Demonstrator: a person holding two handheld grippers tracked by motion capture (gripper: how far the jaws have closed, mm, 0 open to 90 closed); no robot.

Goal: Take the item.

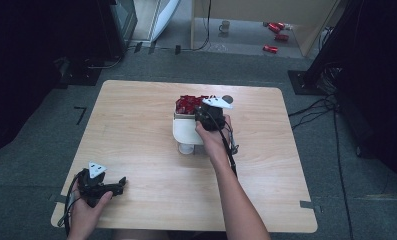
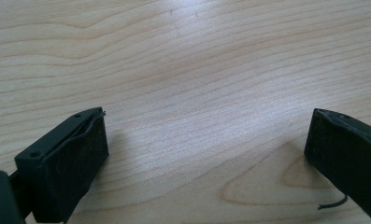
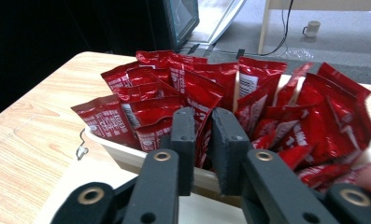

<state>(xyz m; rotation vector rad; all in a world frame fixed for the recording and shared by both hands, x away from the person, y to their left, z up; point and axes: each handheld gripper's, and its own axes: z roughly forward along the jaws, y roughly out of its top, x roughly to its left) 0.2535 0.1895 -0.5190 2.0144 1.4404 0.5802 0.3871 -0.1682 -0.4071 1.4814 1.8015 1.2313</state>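
1. This looks like a lab or test room: a lone wooden bench [image 1: 136, 150] stands on grey carpet [image 1: 31, 165] with tape marks.
2. Dark equipment stands and loose cables [image 1: 316, 107] ring the bench.
3. Behind it, a mug [image 1: 225, 26] and red cans [image 1: 276, 30] lie on the floor by a pale partition.

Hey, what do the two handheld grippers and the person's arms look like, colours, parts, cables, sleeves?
Both grippers are black. The left gripper and right gripper each carry a grey three-cornered plate with dark dots and trail a black cable. The right gripper's linkage arms have brass-coloured pivot rings. The jaws are flat, rectangular black blocks. Both forearms are bare, with no sleeves visible.
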